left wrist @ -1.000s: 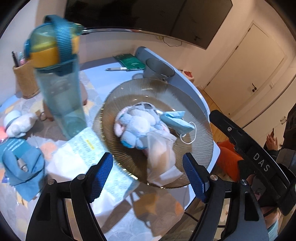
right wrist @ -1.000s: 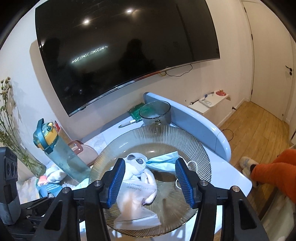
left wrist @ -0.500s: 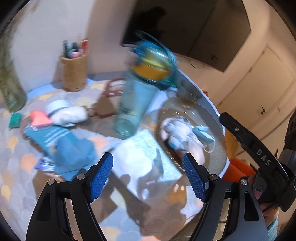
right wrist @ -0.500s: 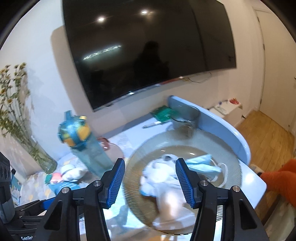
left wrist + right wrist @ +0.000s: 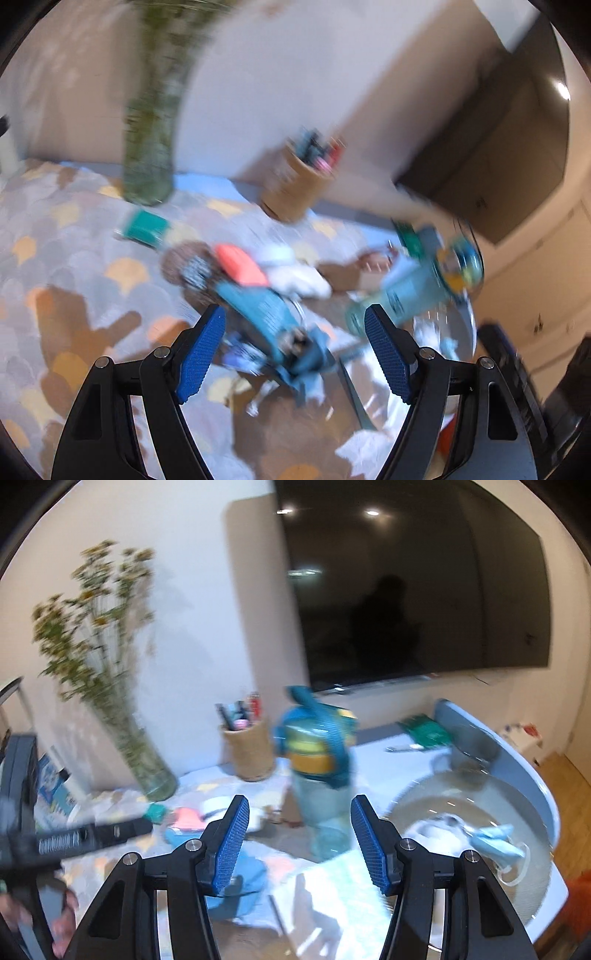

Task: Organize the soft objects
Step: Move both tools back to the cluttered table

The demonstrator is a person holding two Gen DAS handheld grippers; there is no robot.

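Observation:
My left gripper [image 5: 295, 354] is open and empty above a blue cloth pouch [image 5: 273, 325] that lies on the patterned tablecloth. Just beyond the pouch lie a coral soft item [image 5: 240, 264] and a white soft item [image 5: 299, 277]; this view is blurred. My right gripper [image 5: 299, 845] is also open and empty, with the blue cloth [image 5: 240, 882] below its left finger and a white packet [image 5: 332, 886] below its right. At the right, the glass plate [image 5: 517, 801] holds a pale plush toy [image 5: 432, 827] and a blue face mask [image 5: 495, 842].
A teal water bottle [image 5: 317, 775] stands right in front of the right gripper. A pen cup [image 5: 249, 749] and a flower vase [image 5: 147, 760] stand by the wall. A grey pot [image 5: 469, 760] sits behind the plate. A hand [image 5: 62, 923] shows at lower left.
Both views have swung left, from over the plate to the cluttered left part of the table. The plate now sits at the right edge. Both grippers stay open and empty.

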